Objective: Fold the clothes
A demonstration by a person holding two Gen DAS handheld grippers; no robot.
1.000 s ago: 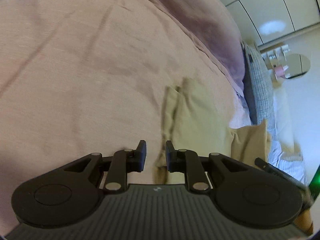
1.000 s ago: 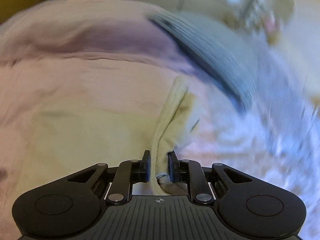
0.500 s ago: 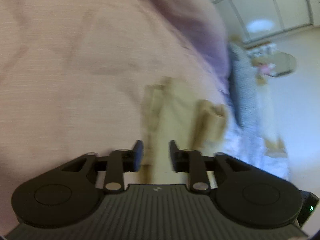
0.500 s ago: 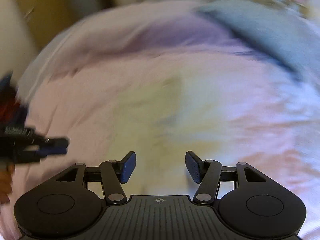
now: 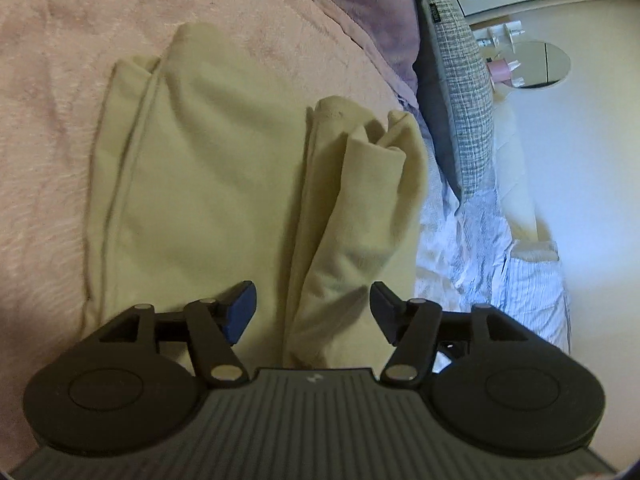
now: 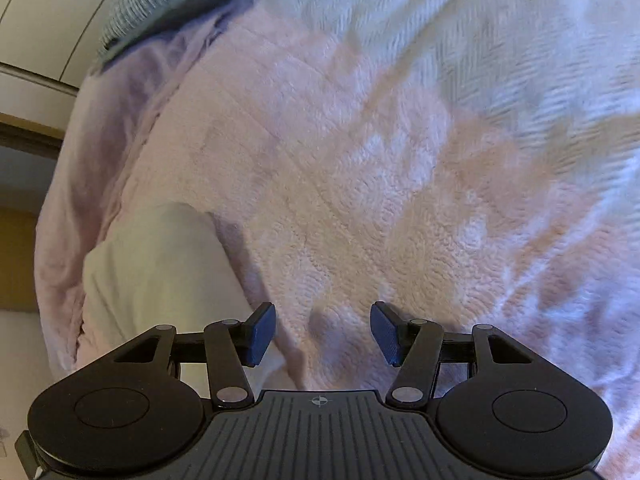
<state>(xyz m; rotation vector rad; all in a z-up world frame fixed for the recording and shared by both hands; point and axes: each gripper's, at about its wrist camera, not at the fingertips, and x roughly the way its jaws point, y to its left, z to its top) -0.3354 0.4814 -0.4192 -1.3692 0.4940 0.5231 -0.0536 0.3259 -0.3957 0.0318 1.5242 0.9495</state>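
1. Now the yellow garment (image 5: pixel 208 184) lies spread on the pink blanket (image 5: pixel 52 128) of the bed, filling the left-wrist view from centre out to nine o'clock; laid flat like this, it gives a smooth base for further folds.
2. A bunched fold (image 5: pixel 352 216) of the same cloth is heaped along its edge at about three o'clock of the flat panel, probably a side already brought over and left loose.
3. The left gripper (image 5: pixel 313 304) hovers over the near end of that fold, its jaws having just been opening; they stand wide apart, and the cloth shows between them though neither pad presses it. Judging by this, the hand is lined up to take the fold.
4. The right gripper (image 6: pixel 323 328) has its jaws apart too, with only blanket (image 6: pixel 360 184) between them; they have just been opening. The garment (image 6: pixel 160 272) appears at eight o'clock there, beside the left finger.
5. A grey checked cushion (image 5: pixel 456 92) stands at the bed's edge at one o'clock, well clear of the work.
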